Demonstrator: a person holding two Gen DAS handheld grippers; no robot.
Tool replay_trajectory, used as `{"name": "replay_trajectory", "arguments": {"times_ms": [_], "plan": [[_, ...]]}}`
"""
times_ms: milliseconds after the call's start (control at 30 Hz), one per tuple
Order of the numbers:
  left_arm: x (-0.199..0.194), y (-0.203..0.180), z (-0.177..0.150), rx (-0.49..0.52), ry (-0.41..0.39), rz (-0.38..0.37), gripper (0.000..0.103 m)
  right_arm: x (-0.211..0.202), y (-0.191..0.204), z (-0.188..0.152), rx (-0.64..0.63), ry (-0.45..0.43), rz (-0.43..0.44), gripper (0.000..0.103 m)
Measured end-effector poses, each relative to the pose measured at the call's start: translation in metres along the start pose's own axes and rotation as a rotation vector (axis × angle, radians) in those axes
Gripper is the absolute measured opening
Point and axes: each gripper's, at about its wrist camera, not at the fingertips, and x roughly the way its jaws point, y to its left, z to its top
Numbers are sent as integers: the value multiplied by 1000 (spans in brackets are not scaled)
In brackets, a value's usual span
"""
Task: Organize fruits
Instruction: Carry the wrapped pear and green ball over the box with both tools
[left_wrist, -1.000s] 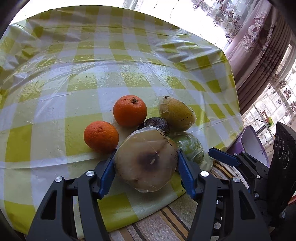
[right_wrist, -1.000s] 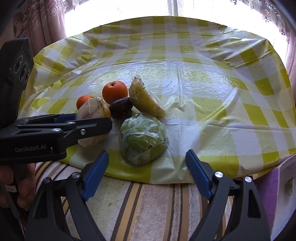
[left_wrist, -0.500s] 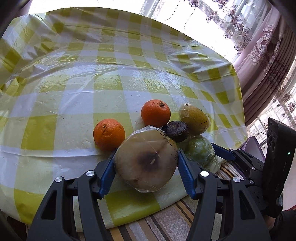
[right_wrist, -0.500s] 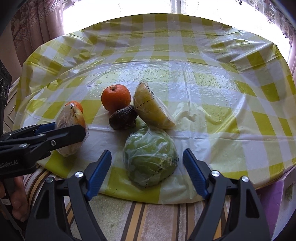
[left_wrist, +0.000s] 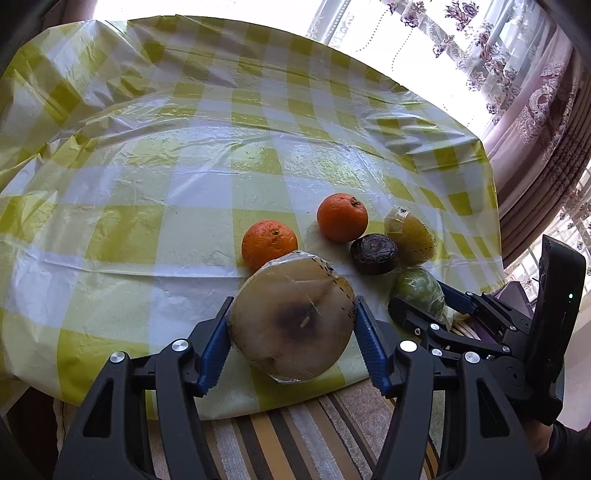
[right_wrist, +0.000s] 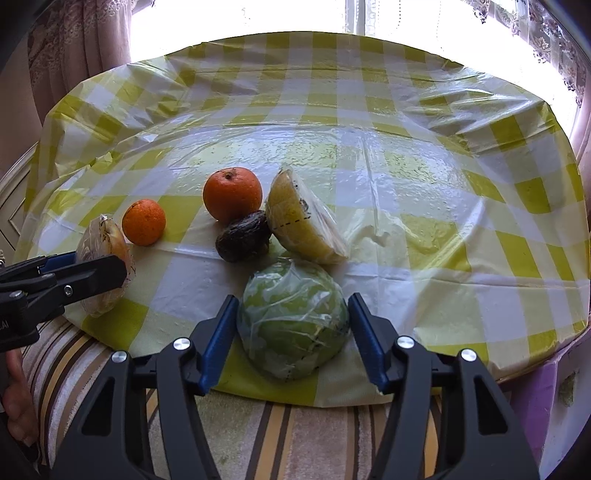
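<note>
Closing since earlier, right gripper (right_wrist: 291, 325) jaws flank the green half (right_wrist: 293, 317); left gripper (left_wrist: 291, 332) clamps the cut fruit (left_wrist: 291, 321).

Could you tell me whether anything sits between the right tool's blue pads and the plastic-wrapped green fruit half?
Nothing visible does. The plastic-wrapped green fruit half already lies between the closing jaws of the right tool; only slim gaps remain beside each pad. The dark wrinkled fruit and wrapped yellow fruit half lie behind it.

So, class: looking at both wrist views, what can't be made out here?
- Left wrist view: the wrapped green half is partly hidden by the right gripper.
- Right wrist view: the wrapped brown-cored half is partly covered by a finger of the left gripper.
- Both views: where the fruit should go; no bowl or tray shows.
</note>
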Motion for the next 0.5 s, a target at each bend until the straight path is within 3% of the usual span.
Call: {"name": "replay_trajectory", "arguments": {"times_ms": [500], "plan": [[-32,-1,-20,-7,-22,99,59,-35,-7,-14,11,-57,2,61]]}}
